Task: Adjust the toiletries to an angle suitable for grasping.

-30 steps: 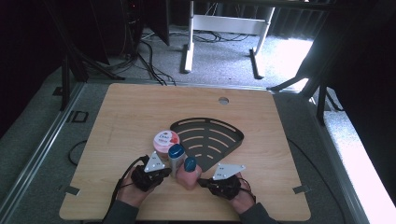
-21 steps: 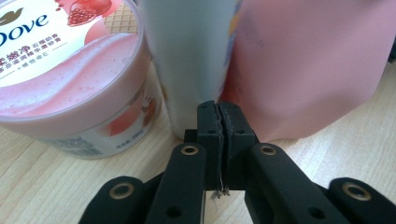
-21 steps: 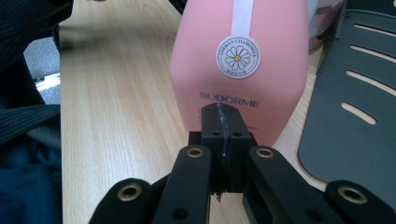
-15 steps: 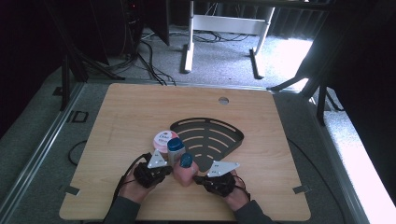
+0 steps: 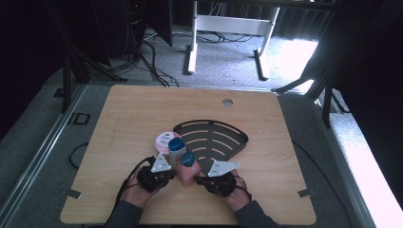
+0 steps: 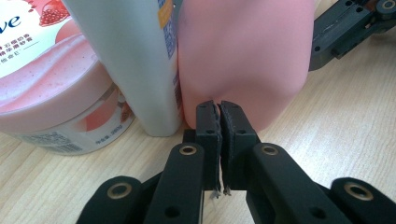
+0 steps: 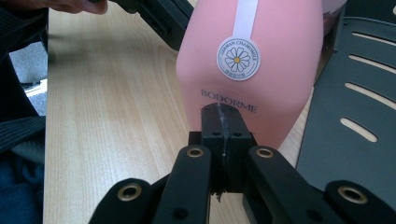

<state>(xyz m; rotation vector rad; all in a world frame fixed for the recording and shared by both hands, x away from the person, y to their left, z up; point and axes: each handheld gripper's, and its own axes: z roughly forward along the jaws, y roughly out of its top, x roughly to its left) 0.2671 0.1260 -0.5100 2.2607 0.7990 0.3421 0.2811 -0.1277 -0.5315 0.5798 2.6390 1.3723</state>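
Looking down from the high view, you see your left tool and right tool flanking a smooth pink plastic bottle with a blue cap, upright on the pale wood-grain bench beside a flat black slotted fan-shaped tray. In the left gripper view, your tool's jaws sit nearly together with a thin slit, empty, at the bottle's rounded base, next to a white bottle and a pink cream jar. In the right gripper view, your jaws are pressed together, empty.
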